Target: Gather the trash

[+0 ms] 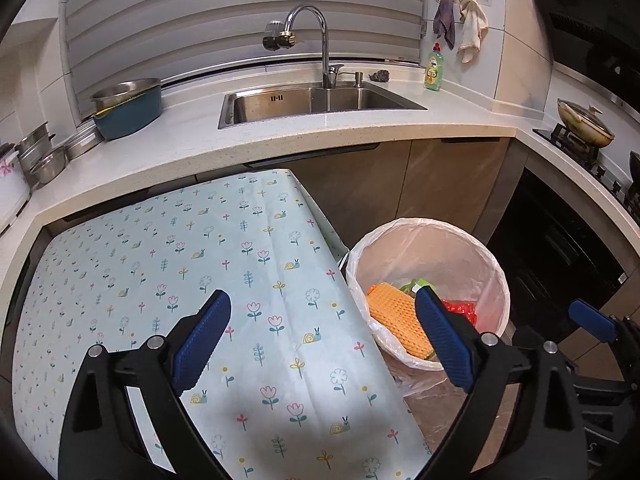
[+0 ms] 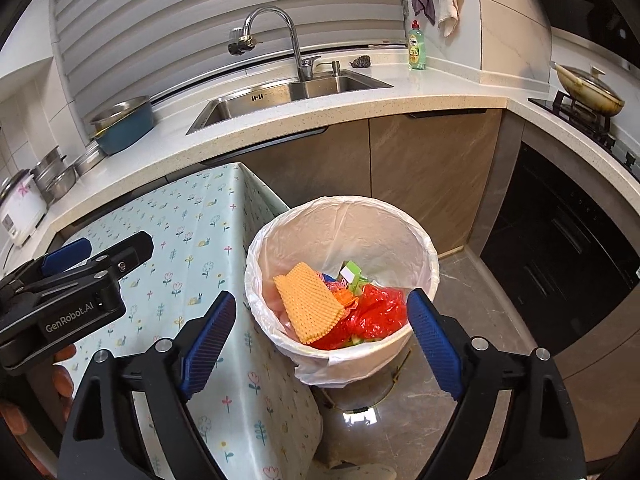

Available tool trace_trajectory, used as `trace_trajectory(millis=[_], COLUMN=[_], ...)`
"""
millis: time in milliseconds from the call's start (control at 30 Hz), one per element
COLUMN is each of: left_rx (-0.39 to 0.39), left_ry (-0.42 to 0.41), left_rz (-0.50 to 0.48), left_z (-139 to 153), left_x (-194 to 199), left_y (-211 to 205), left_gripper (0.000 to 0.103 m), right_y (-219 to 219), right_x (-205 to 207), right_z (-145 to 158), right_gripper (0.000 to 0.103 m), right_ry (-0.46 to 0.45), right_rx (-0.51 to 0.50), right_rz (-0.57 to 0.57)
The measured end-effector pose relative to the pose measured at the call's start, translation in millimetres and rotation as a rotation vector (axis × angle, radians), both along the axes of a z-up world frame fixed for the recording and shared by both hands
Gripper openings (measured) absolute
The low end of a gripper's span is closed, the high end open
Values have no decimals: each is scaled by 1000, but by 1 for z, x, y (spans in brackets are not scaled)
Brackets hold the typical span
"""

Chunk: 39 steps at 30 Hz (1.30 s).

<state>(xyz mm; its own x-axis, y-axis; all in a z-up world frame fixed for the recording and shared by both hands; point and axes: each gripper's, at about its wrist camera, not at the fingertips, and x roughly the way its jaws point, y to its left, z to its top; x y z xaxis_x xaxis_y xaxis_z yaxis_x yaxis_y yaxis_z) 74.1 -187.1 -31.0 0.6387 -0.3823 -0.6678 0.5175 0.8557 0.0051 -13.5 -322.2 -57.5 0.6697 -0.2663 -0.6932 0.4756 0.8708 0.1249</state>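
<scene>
The left gripper [image 1: 322, 338] hangs over the right edge of the tabletop [image 1: 168, 272], which is covered with a pale blue cloth printed with flowers and snails. Its blue-padded fingers [image 1: 202, 338] are spread wide with nothing between them. The right gripper [image 2: 322, 342] is above the trash bin [image 2: 430, 256], its fingers [image 2: 434, 346] also spread wide and holding nothing.

The white bin stands on the floor just beside the right edge of the tabletop, lined with a thin translucent bag [image 2: 316, 372] folded over its rim. Inside lies the collected trash: an orange waffle-textured cloth [image 2: 308, 304] leaning against the left inner wall, crumpled red plastic [image 2: 376, 312] to its right, and a green and white carton [image 2: 352, 274] behind them. Smaller scraps beneath are too jumbled to identify.

Beyond the bin, a speckled kitchen counter [image 1: 280, 136] carries a steel sink [image 1: 320, 100] with a curved faucet [image 1: 312, 36]. A green dish soap bottle [image 1: 434, 68] stands at the far right of the sink, and a blue pot [image 1: 128, 108] sits to the left. A pan [image 2: 588, 88] rests on the stove at the far right.
</scene>
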Motion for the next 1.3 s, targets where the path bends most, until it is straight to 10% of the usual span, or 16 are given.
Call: trace_trajectory(millis=[1300], left_rx=[30], left_ry=[46], left_rz=[18], left_z=[-15], left_x=[-28], left_y=[-1], left_gripper=[91], right_y=[12], right_x=[-20], right_z=[-9], right_gripper=[97], right_ry=[63], right_rx=[-74], right_rz=[17])
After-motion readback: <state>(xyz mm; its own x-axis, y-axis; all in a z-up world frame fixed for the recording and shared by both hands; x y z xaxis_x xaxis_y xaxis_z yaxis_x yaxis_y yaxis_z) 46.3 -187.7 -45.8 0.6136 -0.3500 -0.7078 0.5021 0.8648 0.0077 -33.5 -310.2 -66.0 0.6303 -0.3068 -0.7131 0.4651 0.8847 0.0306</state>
